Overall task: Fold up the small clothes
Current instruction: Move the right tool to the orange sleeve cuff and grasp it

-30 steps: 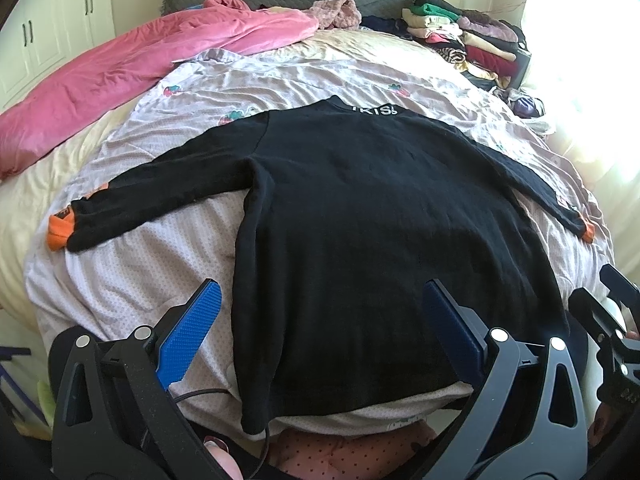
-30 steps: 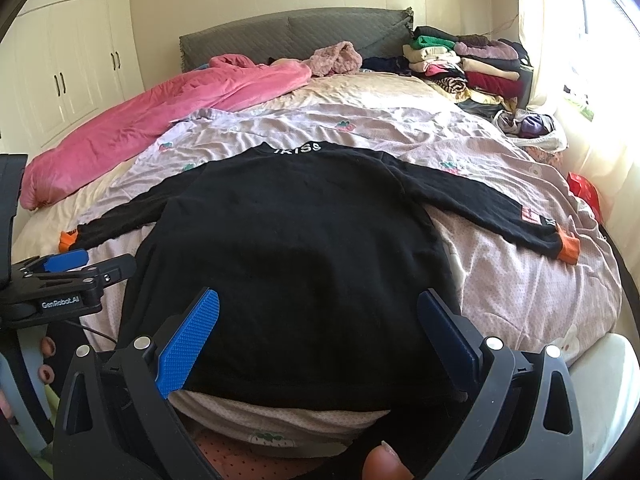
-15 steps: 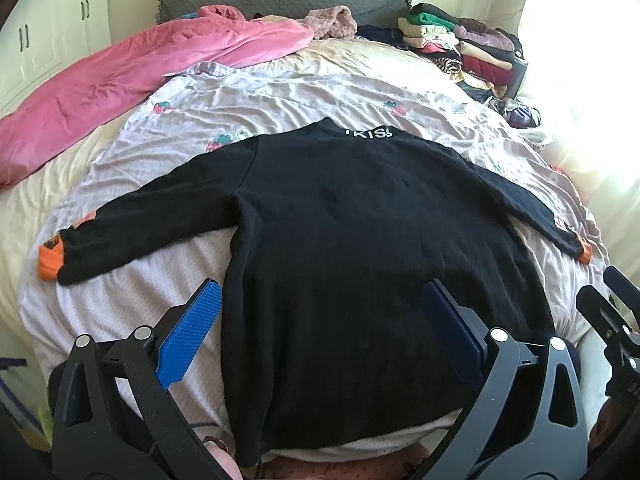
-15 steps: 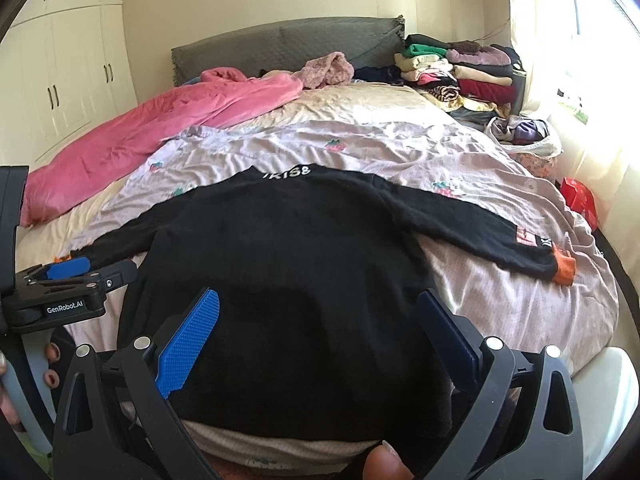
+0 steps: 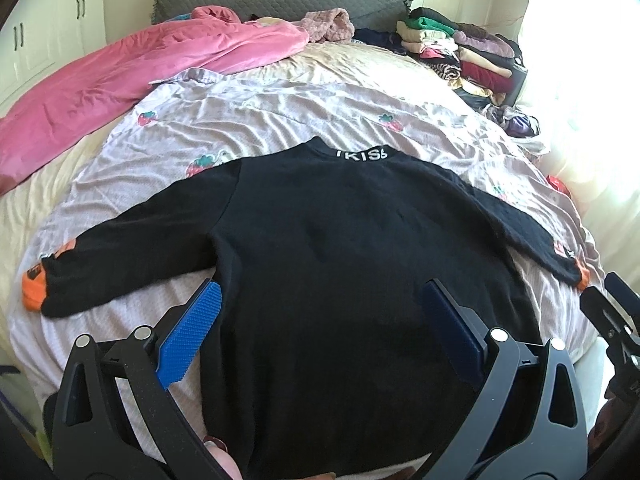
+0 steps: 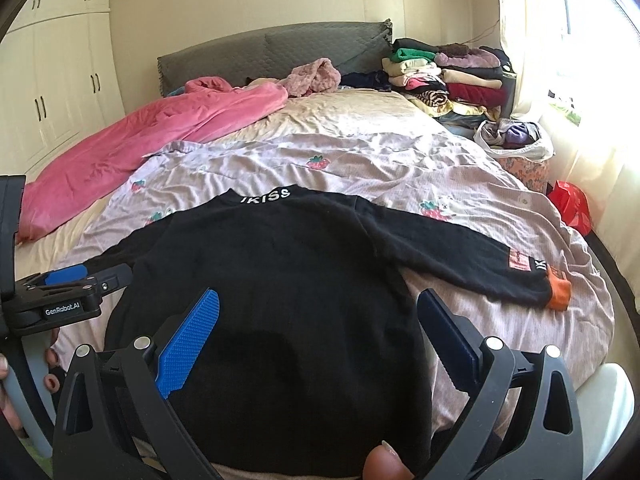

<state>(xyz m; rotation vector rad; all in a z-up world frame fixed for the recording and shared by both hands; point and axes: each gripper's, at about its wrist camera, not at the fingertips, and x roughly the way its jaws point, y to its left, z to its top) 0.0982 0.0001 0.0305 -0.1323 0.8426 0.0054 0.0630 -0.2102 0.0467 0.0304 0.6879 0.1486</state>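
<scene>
left claw: spread wide, empty | right claw: spread wide, above black sweater

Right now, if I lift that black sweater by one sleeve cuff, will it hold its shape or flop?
Likely floppy: the black sweater lies flat, following the wrinkled sheet. Its far sleeve would probably drag behind. The knit looks soft, so probably not slippery.

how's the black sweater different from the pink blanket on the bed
The black sweater lies spread flat with both sleeves out; the pink blanket is bunched in a long rumpled heap. The sweater is at the near end of the bed, on the strawberry sheet; the blanket runs along the far left side toward the headboard. The sweater has white lettering at the collar and orange cuffs; the blanket is plain. Neither is folded.
</scene>
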